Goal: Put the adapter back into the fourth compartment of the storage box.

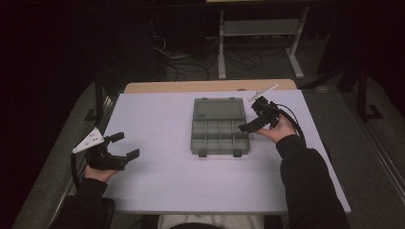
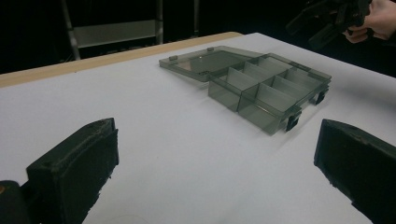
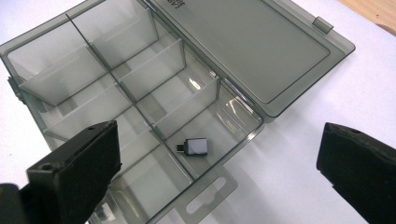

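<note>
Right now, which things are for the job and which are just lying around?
For the job:
box
small adapter in a box compartment
right gripper, over the box

Just around:
left gripper, apart
metal rack
cables

High view: overhead, facing forward over the table (image 1: 157,186). Left gripper view: low, far from the compartment box (image 2: 261,88). Right gripper view: close above it (shared by all three, seemingly).

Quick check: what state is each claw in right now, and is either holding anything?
Left claw: open, holding nothing, over the table.
Right claw: open, holding nothing, beside the open compartment box.
</note>
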A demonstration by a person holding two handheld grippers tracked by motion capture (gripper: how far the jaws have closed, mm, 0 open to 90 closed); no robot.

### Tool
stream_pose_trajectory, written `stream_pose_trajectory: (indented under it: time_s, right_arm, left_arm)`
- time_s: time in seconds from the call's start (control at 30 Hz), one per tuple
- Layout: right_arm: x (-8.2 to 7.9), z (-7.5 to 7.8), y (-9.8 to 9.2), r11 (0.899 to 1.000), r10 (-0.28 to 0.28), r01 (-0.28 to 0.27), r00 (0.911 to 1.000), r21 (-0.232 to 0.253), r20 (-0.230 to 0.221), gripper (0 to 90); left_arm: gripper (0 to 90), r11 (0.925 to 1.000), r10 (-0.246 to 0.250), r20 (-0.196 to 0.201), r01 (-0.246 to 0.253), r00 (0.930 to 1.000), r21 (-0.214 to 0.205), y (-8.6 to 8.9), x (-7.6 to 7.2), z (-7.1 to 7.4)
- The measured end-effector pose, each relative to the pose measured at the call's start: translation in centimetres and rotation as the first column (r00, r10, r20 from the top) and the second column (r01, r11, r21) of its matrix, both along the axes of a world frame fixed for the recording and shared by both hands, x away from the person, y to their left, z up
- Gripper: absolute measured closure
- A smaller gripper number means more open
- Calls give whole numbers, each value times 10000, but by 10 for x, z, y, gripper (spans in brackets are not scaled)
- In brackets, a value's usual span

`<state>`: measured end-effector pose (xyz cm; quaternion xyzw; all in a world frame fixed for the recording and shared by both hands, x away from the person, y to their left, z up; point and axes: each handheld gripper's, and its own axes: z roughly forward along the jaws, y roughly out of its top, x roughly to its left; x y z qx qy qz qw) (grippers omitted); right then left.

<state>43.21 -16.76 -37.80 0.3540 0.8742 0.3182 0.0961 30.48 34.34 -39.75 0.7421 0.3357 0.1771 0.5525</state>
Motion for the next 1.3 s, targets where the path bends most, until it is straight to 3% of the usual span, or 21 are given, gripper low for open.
stream_pose_trajectory:
  time_s: [0.3,0.63,1.3]
  right_arm:
    - [-12,2,-9,9992,-118,105,9994,381,333,0]
    - [-26,1,-19,9955,-314,278,9987,903,391,0]
    - [-53,-4,-29,9887,-521,424,9966,1437,641,0]
  left_arm:
    - [0,10000,8,-3,-8,10000,-15,0,0,0]
    - [0,10000,0,-2,0,10000,-2,0,0,0]
    - [0,10000,-41,0,41,10000,-24,-1,1,0]
